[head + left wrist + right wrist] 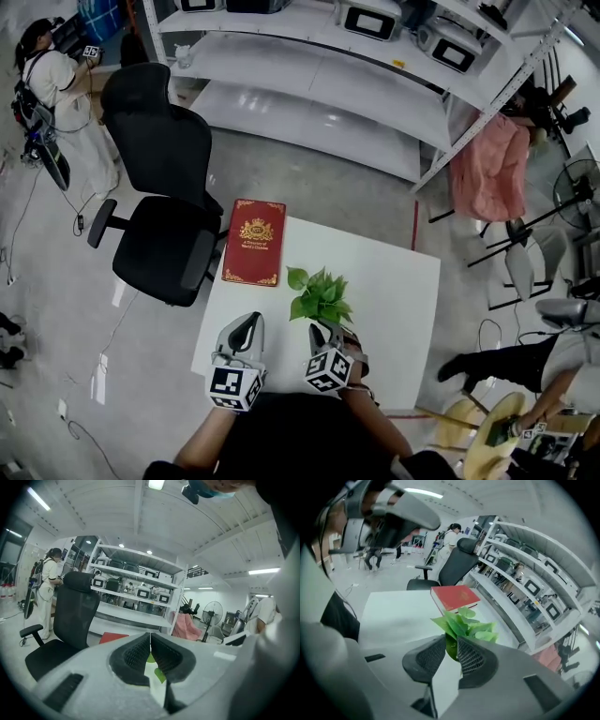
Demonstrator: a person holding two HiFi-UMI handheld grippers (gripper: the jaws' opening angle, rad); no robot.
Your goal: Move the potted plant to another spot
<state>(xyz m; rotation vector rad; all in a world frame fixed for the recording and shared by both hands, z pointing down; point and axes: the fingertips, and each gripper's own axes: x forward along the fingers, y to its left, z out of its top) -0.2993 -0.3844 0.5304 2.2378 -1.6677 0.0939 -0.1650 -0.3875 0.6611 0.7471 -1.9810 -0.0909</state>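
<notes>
Right gripper view: gripper [451, 643] tight on potted plant [463, 623]

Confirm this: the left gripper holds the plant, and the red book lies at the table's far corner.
Wrong gripper. The right gripper holds the plant between its jaws, as the right gripper view shows; the left gripper is shut on nothing. The red book does lie at the far corner of the table.

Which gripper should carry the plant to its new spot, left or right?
Right. The right gripper has its jaws closed on the potted plant at its base, leaves rising above them. The left gripper sits apart from it, jaws together and empty.
</notes>
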